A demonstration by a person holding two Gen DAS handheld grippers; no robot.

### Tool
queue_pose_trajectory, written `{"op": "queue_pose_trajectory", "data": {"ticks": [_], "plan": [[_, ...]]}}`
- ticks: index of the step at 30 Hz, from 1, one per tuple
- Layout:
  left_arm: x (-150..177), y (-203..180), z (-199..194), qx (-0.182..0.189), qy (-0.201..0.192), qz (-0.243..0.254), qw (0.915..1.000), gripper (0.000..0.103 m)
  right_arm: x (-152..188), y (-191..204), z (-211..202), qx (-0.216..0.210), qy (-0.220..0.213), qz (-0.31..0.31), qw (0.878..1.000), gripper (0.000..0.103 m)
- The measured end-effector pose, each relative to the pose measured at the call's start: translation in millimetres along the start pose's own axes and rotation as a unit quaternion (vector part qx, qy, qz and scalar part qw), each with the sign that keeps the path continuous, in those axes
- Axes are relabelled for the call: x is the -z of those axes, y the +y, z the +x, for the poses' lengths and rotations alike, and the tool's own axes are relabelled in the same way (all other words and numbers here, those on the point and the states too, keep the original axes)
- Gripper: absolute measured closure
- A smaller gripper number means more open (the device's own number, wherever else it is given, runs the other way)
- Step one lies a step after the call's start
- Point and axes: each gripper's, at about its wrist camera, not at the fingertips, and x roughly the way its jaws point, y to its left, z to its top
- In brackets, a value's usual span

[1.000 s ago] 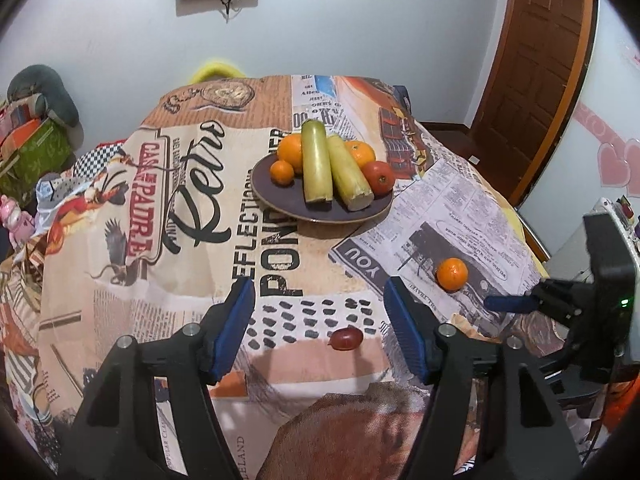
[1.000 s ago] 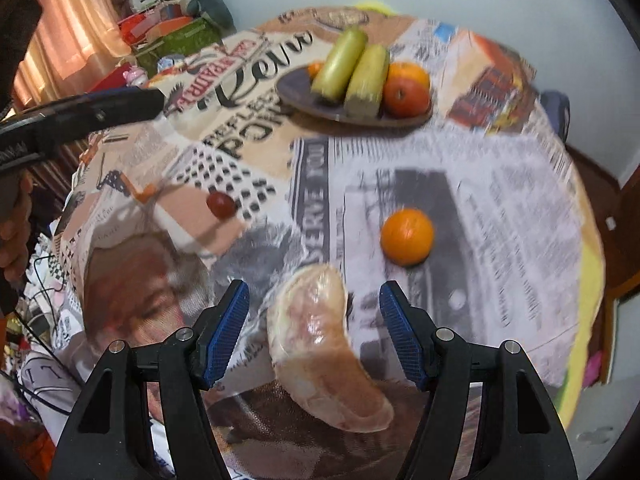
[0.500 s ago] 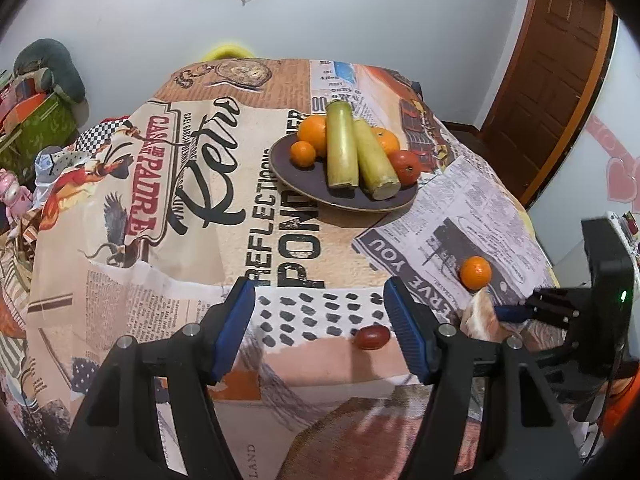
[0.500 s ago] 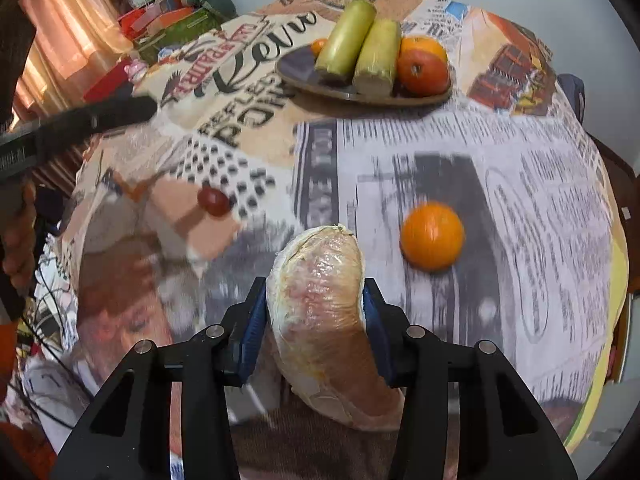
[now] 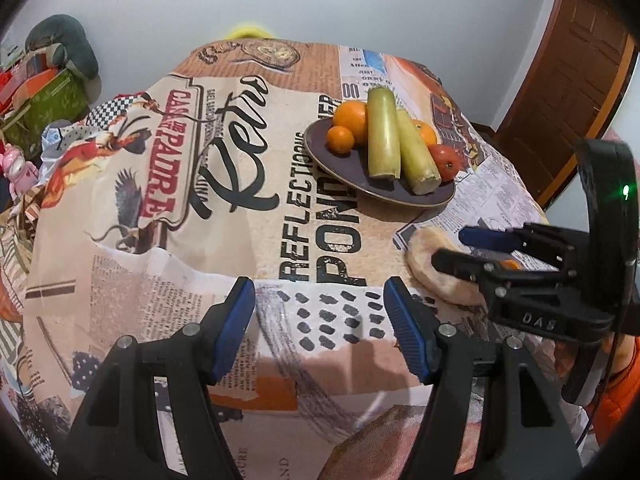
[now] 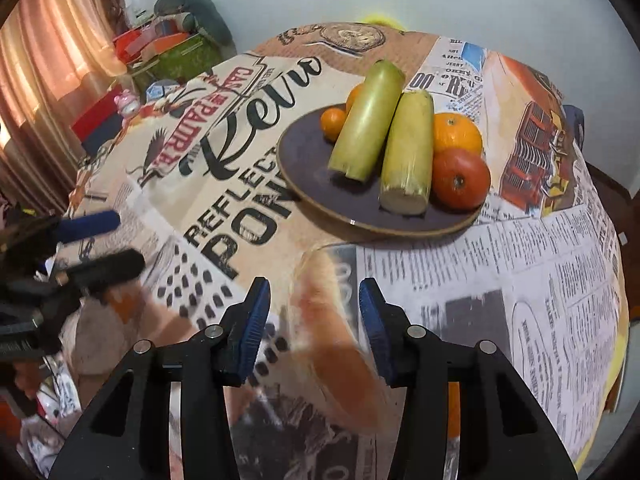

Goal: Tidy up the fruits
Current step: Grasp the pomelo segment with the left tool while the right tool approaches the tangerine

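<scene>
Closing, the right tongs (image 6: pixel 314 322) now carry the soft, wrapped pomelo wedge (image 6: pixel 328 344) mid-body; left tongs (image 5: pixel 320 320) gape empty.

The right gripper (image 6: pixel 314 320), at the lower centre of its frame, has just been closing, with a pale pomelo segment (image 6: pixel 332 344) between its jaws. The left gripper (image 5: pixel 320 320), lower centre, stands open and empty.

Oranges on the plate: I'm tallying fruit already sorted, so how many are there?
3. A small orange at the plate's left edge, a larger one just behind it, and another behind the tomato. The two long green vegetables may hide more.
</scene>
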Motion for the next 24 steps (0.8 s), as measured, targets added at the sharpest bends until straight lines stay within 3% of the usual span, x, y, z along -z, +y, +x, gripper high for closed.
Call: {"op": "queue_pose_trajectory", "data": {"ticks": [9, 15, 24], "plan": [[-10.5, -40.1, 15.2, 0.034, 0.012, 0.017, 0.9992, 0.037, 12.7, -33.0, -34.8, 0.045, -0.022, -0.005, 0.999, 0.059], [-18.9, -82.9, 39.4, 0.062, 0.041, 0.022, 0.997, 0.037, 33.6, -66.5, -61.8, 0.078, -0.026, 0.003, 0.997, 0.059], [-24.1, -114.1, 82.0, 0.048, 0.093, 0.005, 0.9945, 0.035, 62.0, -88.0, -74.2, 0.086, -0.023, 0.01, 0.996, 0.059]]}}
